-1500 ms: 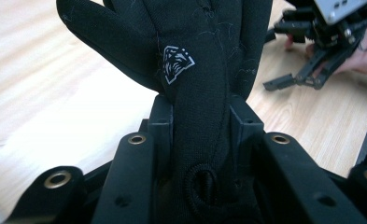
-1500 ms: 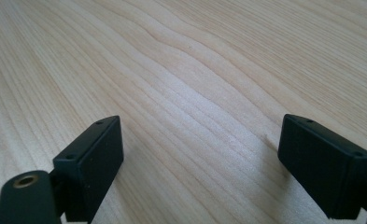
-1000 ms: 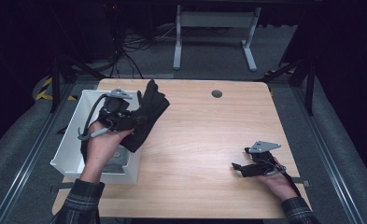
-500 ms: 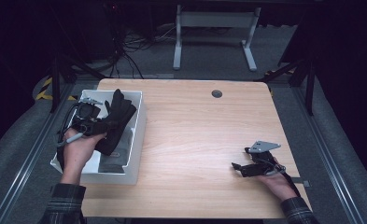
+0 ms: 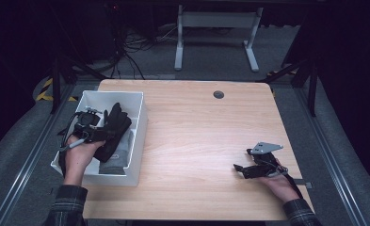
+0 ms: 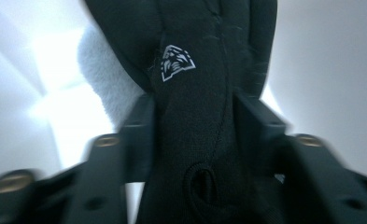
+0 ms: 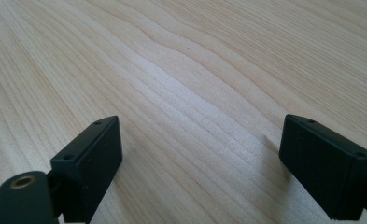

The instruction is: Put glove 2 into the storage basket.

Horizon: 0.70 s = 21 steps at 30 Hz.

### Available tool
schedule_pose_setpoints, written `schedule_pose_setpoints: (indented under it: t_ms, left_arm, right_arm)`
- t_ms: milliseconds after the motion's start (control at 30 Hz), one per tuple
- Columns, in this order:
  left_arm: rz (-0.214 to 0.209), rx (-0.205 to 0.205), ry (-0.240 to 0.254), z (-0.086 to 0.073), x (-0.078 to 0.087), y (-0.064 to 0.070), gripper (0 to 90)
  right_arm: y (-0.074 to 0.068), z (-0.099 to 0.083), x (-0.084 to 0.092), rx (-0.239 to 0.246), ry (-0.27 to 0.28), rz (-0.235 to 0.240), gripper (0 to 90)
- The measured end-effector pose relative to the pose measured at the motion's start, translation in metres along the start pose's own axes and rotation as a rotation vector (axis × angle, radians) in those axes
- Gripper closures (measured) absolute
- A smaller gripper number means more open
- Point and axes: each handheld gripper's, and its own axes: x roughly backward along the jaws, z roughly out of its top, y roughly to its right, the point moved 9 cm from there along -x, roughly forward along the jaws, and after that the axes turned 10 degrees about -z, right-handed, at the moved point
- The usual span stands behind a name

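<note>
Black glove, soft and matte like fleece or knit, lies draped over the inside of the white bin at the table's left edge. In the left gripper view the glove shows a small white angular emblem on its back, a fine seam running down it and a round stitched eyelet near the cuff. It rests on a pale grey, fuzzy piece of fabric at the bin's near end. The left gripper sits low in the bin; its jaws have just been opening, and the glove's cuff runs between them, the pads close beside the cloth on both sides. Whether they press it cannot be told. The bin is smooth, rectangular plastic with straight walls. The right gripper rests on the light wooden table, its jaws spread wide over bare, fine-grained boards and holding nothing.
</note>
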Motion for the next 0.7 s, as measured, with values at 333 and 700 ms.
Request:
schedule_pose_setpoints:
  t_ms: [333,700]
  left_arm:
    - [0.033,-0.016,0.058,0.009,0.010,0.000,18.5]
    - [-0.040,-0.078,0.158,0.033,0.033,0.034,15.5]
  right_arm:
    - [0.000,0.000,0.000,0.000,0.000,0.000,13.7]
    - [0.000,0.000,0.000,0.000,-0.001,-0.001,13.7]
